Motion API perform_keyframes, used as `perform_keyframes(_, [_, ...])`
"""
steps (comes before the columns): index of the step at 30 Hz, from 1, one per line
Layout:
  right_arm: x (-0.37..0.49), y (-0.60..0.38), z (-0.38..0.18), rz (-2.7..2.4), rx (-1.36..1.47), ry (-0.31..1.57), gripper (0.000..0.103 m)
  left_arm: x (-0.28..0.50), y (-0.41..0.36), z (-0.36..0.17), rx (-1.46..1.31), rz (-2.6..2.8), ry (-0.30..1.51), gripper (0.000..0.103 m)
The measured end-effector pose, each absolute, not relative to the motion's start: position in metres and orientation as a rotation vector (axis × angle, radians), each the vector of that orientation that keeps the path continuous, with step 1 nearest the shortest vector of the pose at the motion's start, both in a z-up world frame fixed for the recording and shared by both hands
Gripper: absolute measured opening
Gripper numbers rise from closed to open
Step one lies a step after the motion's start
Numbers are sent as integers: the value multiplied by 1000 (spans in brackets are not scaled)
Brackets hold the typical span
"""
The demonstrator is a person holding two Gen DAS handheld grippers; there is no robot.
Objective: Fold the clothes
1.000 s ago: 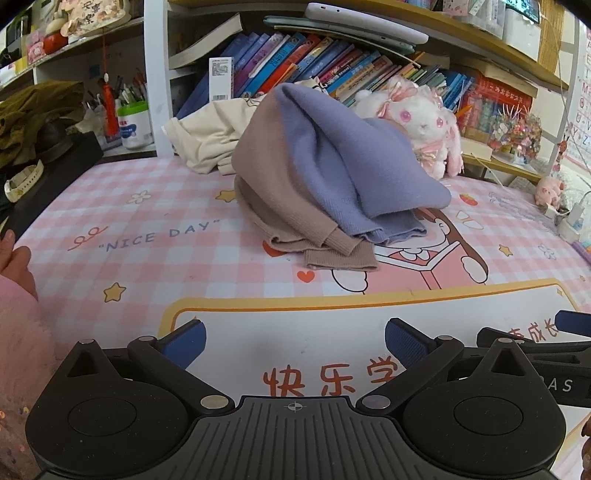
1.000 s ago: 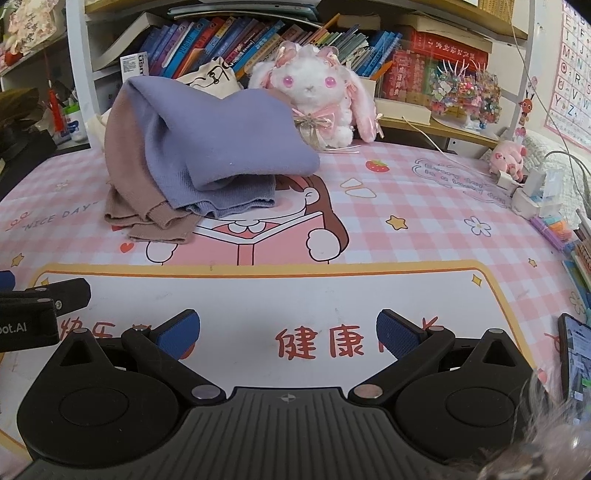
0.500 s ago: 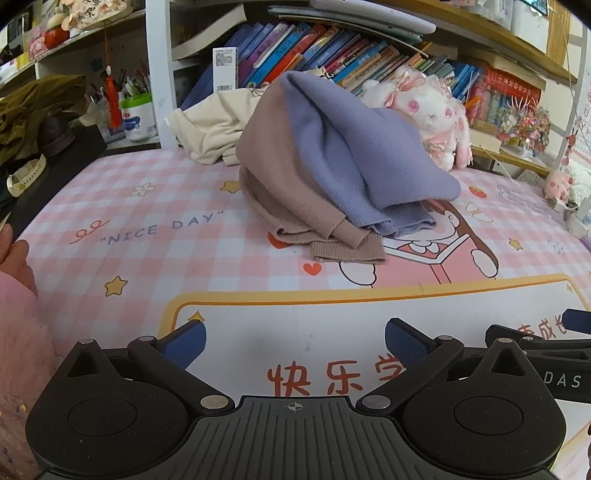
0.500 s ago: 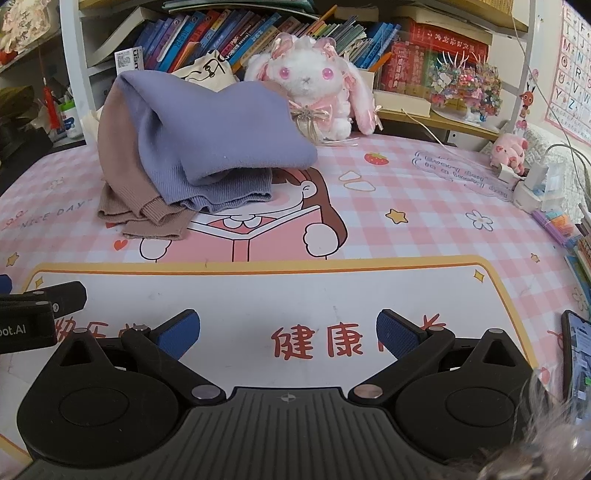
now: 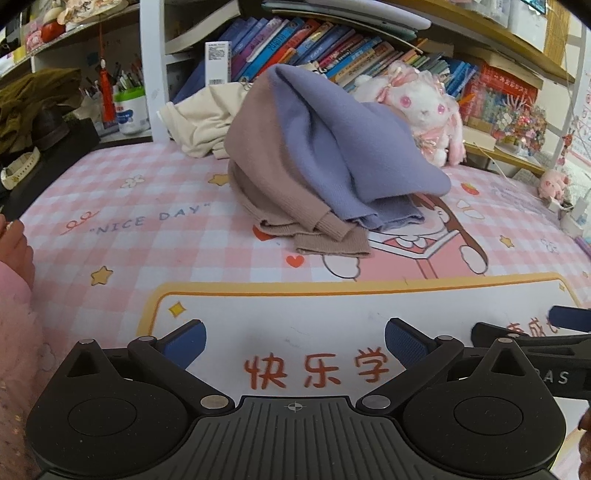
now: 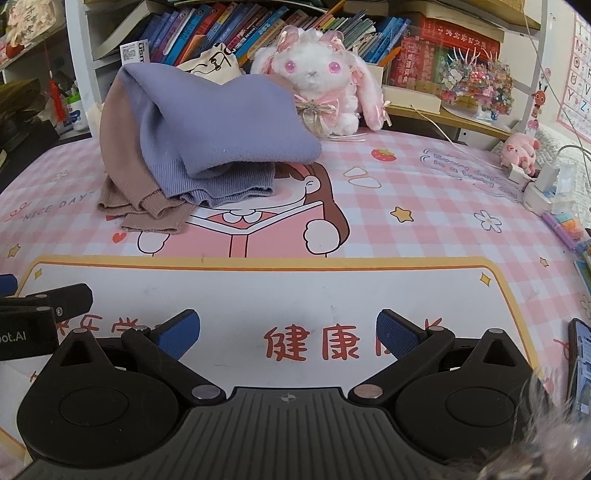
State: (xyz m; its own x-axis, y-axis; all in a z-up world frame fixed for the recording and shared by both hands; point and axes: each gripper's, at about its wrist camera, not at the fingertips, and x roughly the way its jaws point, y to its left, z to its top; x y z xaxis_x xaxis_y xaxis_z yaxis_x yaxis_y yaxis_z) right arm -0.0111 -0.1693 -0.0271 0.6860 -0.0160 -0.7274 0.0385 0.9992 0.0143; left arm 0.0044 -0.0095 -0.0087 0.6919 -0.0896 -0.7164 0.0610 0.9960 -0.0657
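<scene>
Two pairs of tongs hover low over the mat (image 5: 155, 206), both spread wide with nothing between their blue pads. Ahead of the left tongs (image 5: 293, 338) and a little to their right lies the sweater (image 5: 325, 158), a heaped two-tone bundle, brownish on its left half and lavender on its right, with ribbed cuffs and hem spilling toward the tongs. From the right tongs (image 6: 288, 328) the same sweater (image 6: 207, 129) sits ahead and to their left, well apart from the pads. Behind it, against the bookshelf (image 6: 229, 33), a white plush rabbit (image 6: 321, 92) sits just beside the lavender shoulder, and a cream cloth (image 5: 201, 118) is bunched behind the brown side. Far off to the right of the right tongs rest a small pink toy (image 6: 521, 151) and white chargers (image 6: 543, 184); a phone (image 6: 581, 369) lies close on their right. The left tongs' black arm (image 6: 40, 310) shows just left of the right tongs.
</scene>
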Motion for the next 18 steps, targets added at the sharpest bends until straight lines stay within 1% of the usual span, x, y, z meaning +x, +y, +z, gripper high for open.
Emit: perform_keyframes(18, [-1, -210, -37, 72, 29, 841, 103, -1, -52, -14, -41, -48, 847, 103])
